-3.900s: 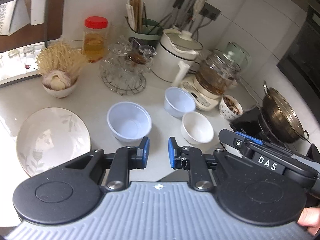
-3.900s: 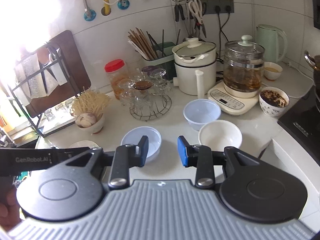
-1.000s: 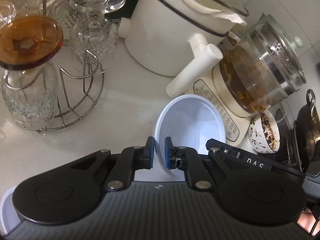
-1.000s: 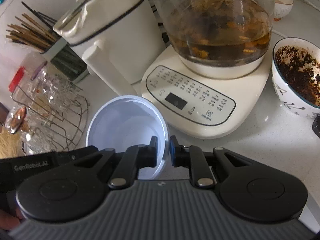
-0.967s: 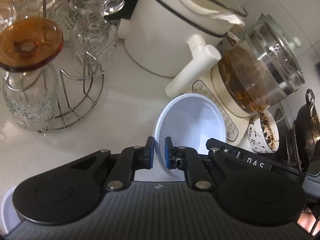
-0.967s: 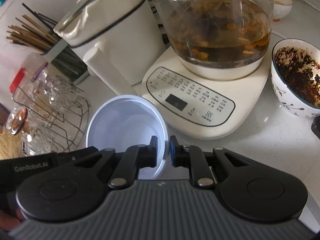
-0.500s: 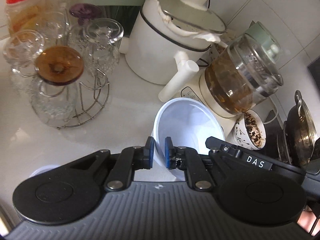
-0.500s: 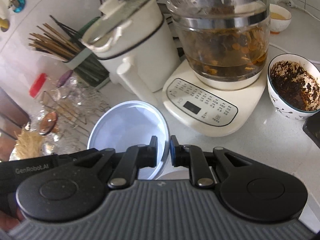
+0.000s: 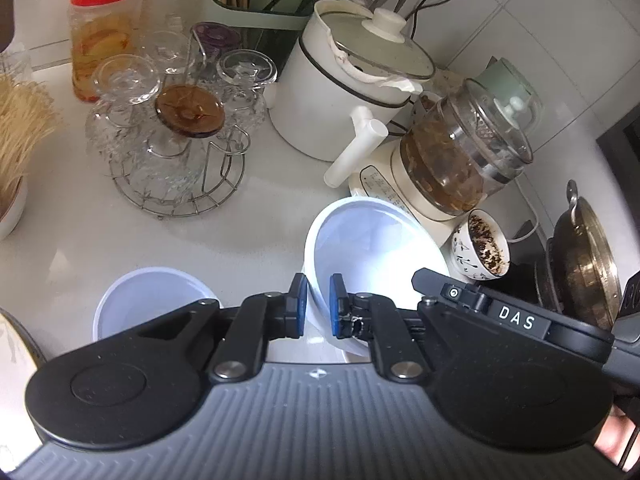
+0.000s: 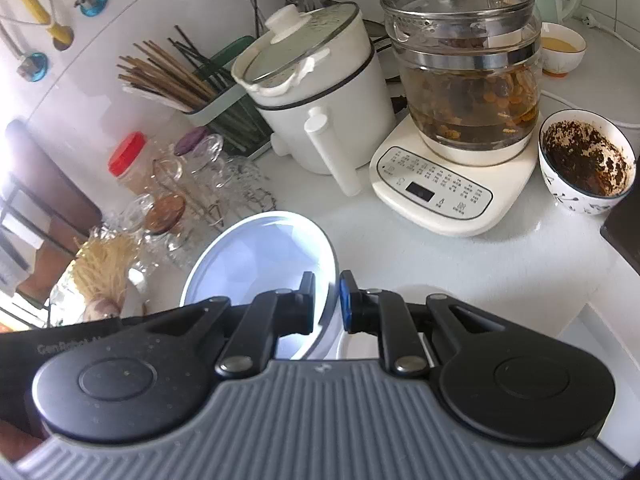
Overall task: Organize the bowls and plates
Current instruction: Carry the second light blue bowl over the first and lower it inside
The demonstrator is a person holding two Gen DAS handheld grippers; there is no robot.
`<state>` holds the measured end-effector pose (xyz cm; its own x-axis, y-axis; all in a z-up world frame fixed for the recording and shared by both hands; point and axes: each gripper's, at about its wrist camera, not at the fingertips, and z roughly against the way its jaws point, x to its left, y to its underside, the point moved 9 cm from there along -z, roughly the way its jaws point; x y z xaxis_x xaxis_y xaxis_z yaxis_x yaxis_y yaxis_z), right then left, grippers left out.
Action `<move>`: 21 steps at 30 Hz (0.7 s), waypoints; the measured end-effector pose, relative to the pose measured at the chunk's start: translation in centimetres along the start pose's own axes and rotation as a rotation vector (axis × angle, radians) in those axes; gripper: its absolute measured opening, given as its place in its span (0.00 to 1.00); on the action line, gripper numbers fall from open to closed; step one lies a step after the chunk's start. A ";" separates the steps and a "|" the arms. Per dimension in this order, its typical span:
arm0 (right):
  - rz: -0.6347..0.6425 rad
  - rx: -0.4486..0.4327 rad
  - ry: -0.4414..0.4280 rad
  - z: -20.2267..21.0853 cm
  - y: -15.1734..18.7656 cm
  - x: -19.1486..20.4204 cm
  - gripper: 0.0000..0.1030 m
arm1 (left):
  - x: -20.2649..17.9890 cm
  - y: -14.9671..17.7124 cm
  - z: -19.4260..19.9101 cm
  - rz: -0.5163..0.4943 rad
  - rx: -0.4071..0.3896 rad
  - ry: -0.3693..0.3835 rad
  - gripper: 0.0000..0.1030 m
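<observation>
White tiles stand behind a crowded white kitchen table, seen first from the left wrist. At this side the left claw is closed on the near rim of a pale blue-white plastic bowl, which hangs tilted above the table and touches nothing else. Below it to the left, a second pale blue plastic bowl stands on the table, and it looks like the place for stacking. Close behind the lifted bowl are a cream kettle base with a glass pot of brown tea and a small patterned ceramic bowl with dark residue. From the right wrist, the right claw is closed on the opposite rim of the same lifted bowl, so both claws carry it together. A white electric cooker with a long handle and a wire rack of upside-down glasses stand near. I think the risk is in the thin rim: if the two hands pull apart or twist differently, the bowl could slip from one claw and drop. Also a wide swing could knock the glasses or the cooker handle.
</observation>
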<state>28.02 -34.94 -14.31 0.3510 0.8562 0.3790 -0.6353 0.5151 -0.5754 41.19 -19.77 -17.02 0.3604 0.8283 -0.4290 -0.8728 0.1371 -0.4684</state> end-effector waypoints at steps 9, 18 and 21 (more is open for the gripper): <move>0.019 -0.008 -0.039 1.6 1.9 1.9 0.15 | 0.9 0.9 3.3 -0.014 -0.056 0.003 0.13; 0.070 0.014 -0.075 2.3 3.8 4.5 0.15 | 3.1 2.7 6.4 0.027 -0.095 -0.003 0.13; 0.087 0.021 -0.094 2.2 4.3 5.5 0.15 | 4.3 3.3 7.4 0.049 -0.109 -0.012 0.13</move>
<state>25.71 -28.05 -13.12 0.2285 0.8897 0.3953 -0.6754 0.4373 -0.5938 37.45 -11.78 -14.70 0.3137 0.8389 -0.4448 -0.8482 0.0370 -0.5283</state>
